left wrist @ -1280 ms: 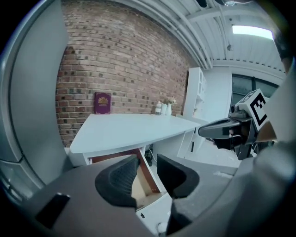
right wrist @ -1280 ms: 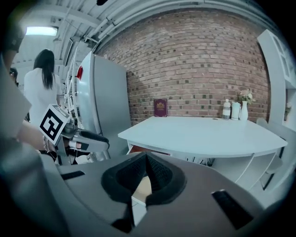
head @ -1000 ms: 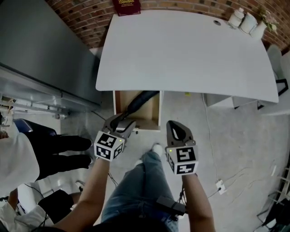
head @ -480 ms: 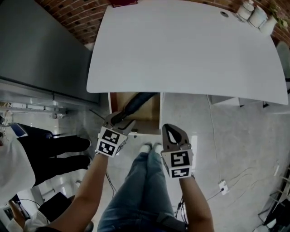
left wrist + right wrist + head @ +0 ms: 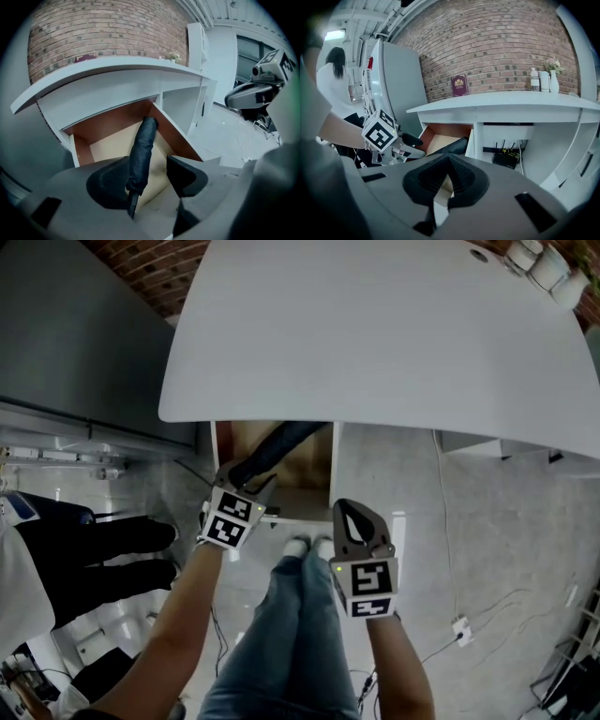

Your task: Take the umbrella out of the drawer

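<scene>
Currently, the umbrella point(image 5: 277, 448), folded and dark, lies slantwise in the open drawer point(image 5: 305, 474). Its far end is toward the drawer's back right corner and its handle end is at the front left. The drawer stands pulled out beneath the near edge of the white tabletop point(image 5: 375, 334), toward its left corner. The umbrella has not shifted over the last second.

What has changed is the approach. Over that second the left gripper point(image 5: 251, 482) has come down and in to the drawer's front edge, and its jaws have just been opening a little further. They now stand well apart with the umbrella's handle end between them. The sleeve lies against the left pad and a clear gap remains to the right pad, so nothing is gripped yet.

The right gripper point(image 5: 352, 512) has also dropped. It hangs outside the drawer, just off its front right corner, with its jaws together on nothing.

Assessment: the reach is essentially done and the task stands just short of the grasp. Closing the left jaws on the handle end appears to be the next requirement. The lift must then clear the tabletop's overhanging edge.
</scene>
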{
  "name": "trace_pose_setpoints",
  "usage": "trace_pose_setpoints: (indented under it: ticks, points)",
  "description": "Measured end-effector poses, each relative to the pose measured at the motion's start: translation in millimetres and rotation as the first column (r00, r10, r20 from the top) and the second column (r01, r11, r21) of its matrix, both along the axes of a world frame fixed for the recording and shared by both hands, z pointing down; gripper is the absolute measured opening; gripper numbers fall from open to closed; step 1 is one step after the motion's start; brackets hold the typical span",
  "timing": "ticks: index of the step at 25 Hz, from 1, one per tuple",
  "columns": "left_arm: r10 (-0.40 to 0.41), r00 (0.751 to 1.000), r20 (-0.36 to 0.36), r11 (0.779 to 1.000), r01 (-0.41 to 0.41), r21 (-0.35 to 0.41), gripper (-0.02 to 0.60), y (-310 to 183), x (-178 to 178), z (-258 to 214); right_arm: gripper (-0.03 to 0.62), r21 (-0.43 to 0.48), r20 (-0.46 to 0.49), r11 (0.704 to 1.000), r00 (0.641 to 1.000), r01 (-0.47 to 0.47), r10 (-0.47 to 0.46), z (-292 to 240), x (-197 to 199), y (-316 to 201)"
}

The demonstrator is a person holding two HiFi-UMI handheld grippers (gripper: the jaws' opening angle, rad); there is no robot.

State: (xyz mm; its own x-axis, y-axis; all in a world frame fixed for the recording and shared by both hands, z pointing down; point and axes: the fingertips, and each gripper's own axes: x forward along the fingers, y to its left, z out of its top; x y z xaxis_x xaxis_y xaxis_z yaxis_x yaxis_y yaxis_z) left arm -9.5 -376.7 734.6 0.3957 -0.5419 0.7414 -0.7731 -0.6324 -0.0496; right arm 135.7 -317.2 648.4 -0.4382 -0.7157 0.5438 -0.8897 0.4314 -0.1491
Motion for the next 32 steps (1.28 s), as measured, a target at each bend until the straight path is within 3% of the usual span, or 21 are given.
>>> trace_pose_setpoints:
  ticks: [10,18,26,32]
  points:
    - [0.030,0.995,0.096,0.999,-0.026,-0.037,0.240,-27,1,63,-0.008,-0.048,-0.005,0.999,1.000,-0.023,0.022,31,7,8]
    - [0.046,0.979,0.196,0.996,-0.031,-0.079,0.318,-52,3,107,-0.008,-0.085,0.037,0.995,0.998,-0.055,0.058,41,10,11]
    - [0.001,0.980,0.198,0.995,0.019,-0.100,0.321,-70,7,134,-0.009,-0.131,0.048,0.989,0.996,-0.069,0.076,60,17,14]
    - [-0.006,0.971,0.238,0.998,0.019,-0.055,0.328,-74,6,138,-0.009,-0.132,0.048,0.989,0.996,-0.069,0.075,67,15,15]
